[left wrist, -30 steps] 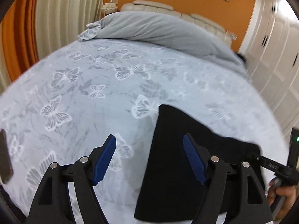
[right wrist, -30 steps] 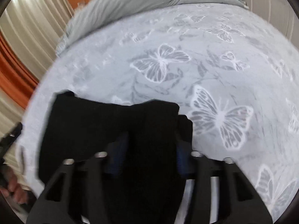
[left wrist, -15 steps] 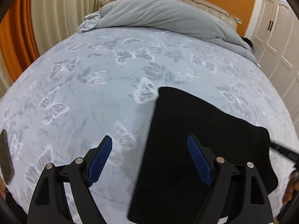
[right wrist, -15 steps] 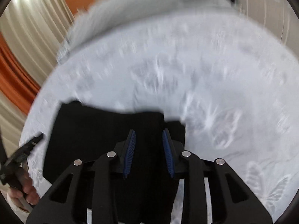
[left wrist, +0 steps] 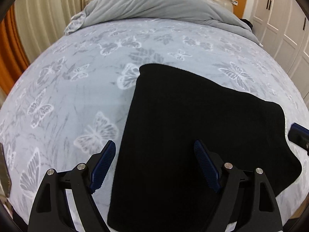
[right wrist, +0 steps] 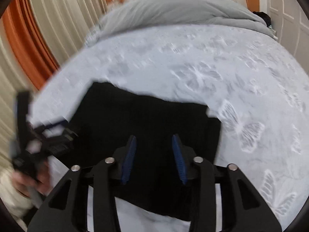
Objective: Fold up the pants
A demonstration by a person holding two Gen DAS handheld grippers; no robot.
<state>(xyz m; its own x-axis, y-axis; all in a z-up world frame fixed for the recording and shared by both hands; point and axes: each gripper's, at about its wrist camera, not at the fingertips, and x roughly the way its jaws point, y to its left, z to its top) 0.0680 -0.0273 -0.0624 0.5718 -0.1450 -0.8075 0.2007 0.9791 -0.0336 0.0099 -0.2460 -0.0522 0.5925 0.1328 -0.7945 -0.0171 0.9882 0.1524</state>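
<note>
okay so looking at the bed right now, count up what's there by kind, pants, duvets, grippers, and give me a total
Pants: 1, black, folded, flat on the sheet
Duvet: 1, grey, bunched at the head of the bed
Grippers: 2, left gripper open over the pants' edge; right gripper opening above them, nothing pinched
Total: 4

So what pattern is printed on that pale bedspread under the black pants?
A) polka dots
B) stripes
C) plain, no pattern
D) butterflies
D: white and grey butterflies cover the bedspread all around the folded black pants.
</note>
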